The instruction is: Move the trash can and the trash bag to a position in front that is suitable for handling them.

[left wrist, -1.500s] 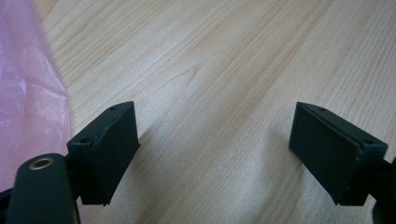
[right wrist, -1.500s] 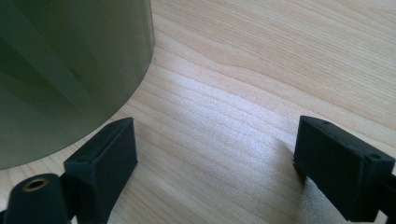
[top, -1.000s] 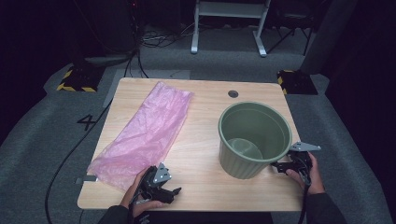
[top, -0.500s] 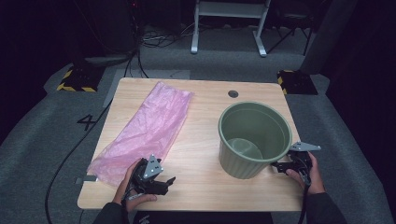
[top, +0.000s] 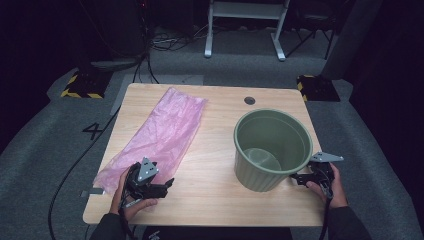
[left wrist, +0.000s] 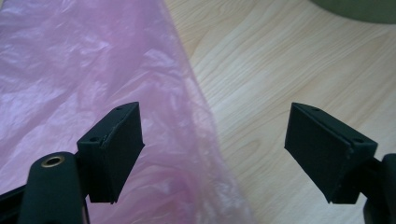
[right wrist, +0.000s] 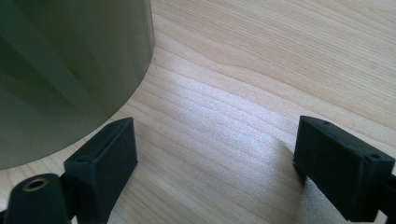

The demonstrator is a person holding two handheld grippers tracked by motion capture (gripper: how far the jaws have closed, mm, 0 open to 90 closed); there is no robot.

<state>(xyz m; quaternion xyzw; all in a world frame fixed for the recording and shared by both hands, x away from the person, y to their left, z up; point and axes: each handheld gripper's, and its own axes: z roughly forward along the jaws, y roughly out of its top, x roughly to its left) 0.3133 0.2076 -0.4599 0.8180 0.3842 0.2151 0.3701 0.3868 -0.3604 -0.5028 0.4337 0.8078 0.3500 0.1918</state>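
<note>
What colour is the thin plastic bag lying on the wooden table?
Translucent pink plastic bag, clearest in the left gripper view.

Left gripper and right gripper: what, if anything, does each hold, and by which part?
Nothing. The left gripper is open over the pink plastic bag's edge; the right gripper is open beside the green bin.

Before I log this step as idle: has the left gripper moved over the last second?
Yes. The left gripper has slid up and left onto the near end of the pink bag, away from the table front edge.
</note>
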